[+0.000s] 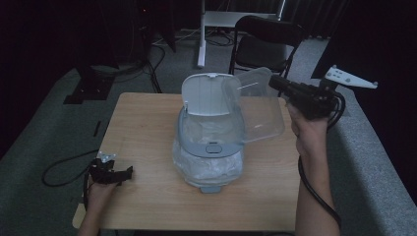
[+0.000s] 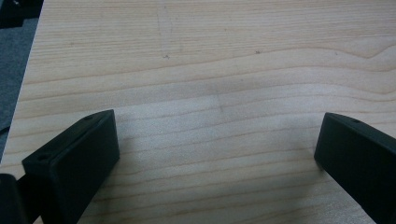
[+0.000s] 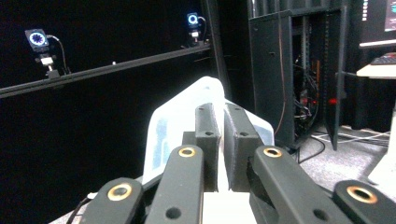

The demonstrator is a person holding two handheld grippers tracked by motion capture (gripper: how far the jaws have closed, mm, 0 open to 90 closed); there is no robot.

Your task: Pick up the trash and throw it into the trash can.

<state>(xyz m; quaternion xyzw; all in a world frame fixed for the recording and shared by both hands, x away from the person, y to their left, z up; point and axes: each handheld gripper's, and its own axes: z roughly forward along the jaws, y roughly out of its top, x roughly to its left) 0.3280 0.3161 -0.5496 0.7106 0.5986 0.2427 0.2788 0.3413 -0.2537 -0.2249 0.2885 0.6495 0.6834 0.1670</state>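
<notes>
With the right tool (image 1: 273,82) pinched shut on one edge of the clear plastic lid (image 1: 255,105) hanging beyond its tips above the bin (image 1: 210,147), that thin grip may let it swing or slip, while the left tool (image 1: 110,172) rests open and empty on the desk (image 1: 142,128).
</notes>
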